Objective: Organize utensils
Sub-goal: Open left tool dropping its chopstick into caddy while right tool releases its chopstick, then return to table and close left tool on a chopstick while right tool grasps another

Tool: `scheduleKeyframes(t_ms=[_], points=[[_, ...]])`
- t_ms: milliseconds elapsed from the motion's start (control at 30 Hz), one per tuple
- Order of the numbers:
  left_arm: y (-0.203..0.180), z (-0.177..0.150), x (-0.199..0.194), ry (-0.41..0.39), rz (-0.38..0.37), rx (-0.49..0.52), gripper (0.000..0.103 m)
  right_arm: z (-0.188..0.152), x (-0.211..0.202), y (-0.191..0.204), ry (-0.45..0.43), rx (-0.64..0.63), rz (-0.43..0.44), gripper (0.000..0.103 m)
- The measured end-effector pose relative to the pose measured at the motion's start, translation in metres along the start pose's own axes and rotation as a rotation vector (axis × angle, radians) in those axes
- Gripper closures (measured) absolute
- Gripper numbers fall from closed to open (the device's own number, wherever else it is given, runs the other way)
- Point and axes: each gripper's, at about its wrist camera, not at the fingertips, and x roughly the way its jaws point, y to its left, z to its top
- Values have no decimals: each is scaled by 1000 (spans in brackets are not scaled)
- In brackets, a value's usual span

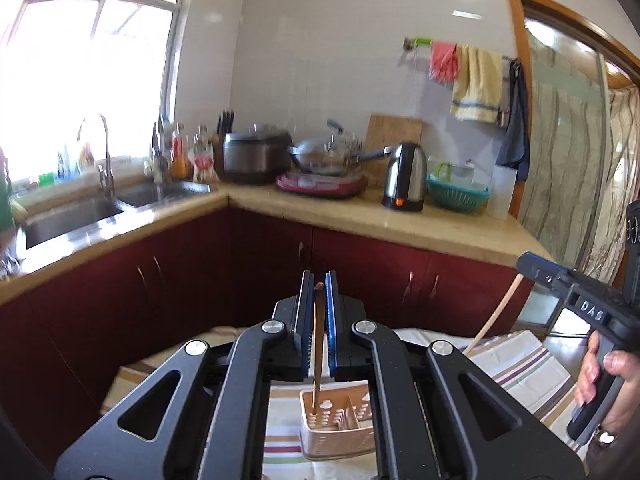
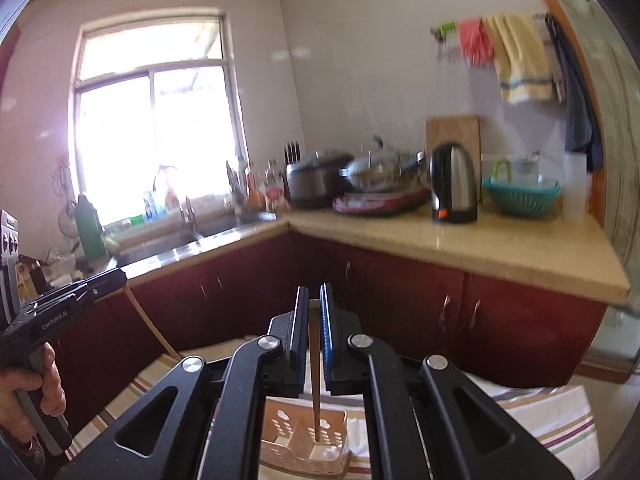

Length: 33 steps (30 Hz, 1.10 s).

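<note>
Down at six o'clock in both wrist views sits a peach perforated plastic utensil caddy [image 1: 338, 424] with inner dividers, resting on a white cloth with coloured stripes [image 1: 520, 376]. Straight above it hangs a slim light wooden chopstick [image 1: 318, 360], its lower tip dipping into the caddy's left compartment. That stick is pinched between the blue-padded jaws of the left gripper [image 1: 319, 296], which are nearly together with only the stick's width between them. Seen from the right wrist, a darker brown chopstick [image 2: 316, 384] hangs the same way, clamped in the narrow gap of the right gripper [image 2: 315, 308], its tip reaching down into the caddy [image 2: 304, 436].

At three o'clock in the left view, the right gripper's body appears with a hand [image 1: 608, 380] around its handle and its chopstick slanting below. Beyond, at twelve o'clock, a beige countertop [image 1: 400, 220] over dark red cabinets carries a steel and black electric kettle [image 1: 404, 176], a teal colander basket [image 1: 458, 196] and a dark rice cooker [image 1: 256, 156].
</note>
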Motion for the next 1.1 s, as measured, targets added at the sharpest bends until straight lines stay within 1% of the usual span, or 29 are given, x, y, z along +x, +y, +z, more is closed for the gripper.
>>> scheduleKeyframes(t_ms=[233,300,333,400,467,500,533,567,633,667,700,733,767,833,967,1067,1100], points=[[11,-23,53,111,14,-22,97,-27,47,-19,136,69,17,96],[16,-28,63,136,15,-32,97,-30,56,-23,148,86,15,96],[19,-31,67,130,29,-37,97,-30,57,-25,141,89,4,96],[25,-34,76,148,33,-53,96,-28,63,-30,144,107,4,96],[29,-36,84,153,39,-80,87,-26,70,-35,146,123,-3,96],[30,-35,87,156,38,-87,74,-26,73,-35,151,121,0,95],[30,-35,90,153,40,-90,64,-27,77,-35,155,117,-1,95],[30,-36,91,151,43,-91,59,-28,81,-35,158,113,-5,92],[29,-37,93,145,45,-91,48,-31,86,-36,155,109,-13,72],[28,-37,94,144,45,-93,44,-33,84,-35,147,109,-19,67],[28,-38,94,142,45,-94,38,-33,84,-36,143,111,-19,60],[27,-38,93,138,49,-93,34,-32,82,-36,137,113,-17,57],[25,-38,92,131,51,-89,33,-32,78,-35,126,115,-17,56],[24,-37,88,119,60,-81,23,-29,74,-38,109,119,-21,49],[21,-38,63,70,77,-77,17,-28,44,-39,54,108,-37,48],[17,-46,34,19,97,-64,13,-43,2,-38,3,81,-70,45],[15,-53,19,-5,104,-55,13,-49,-7,-39,-4,74,-82,44]])
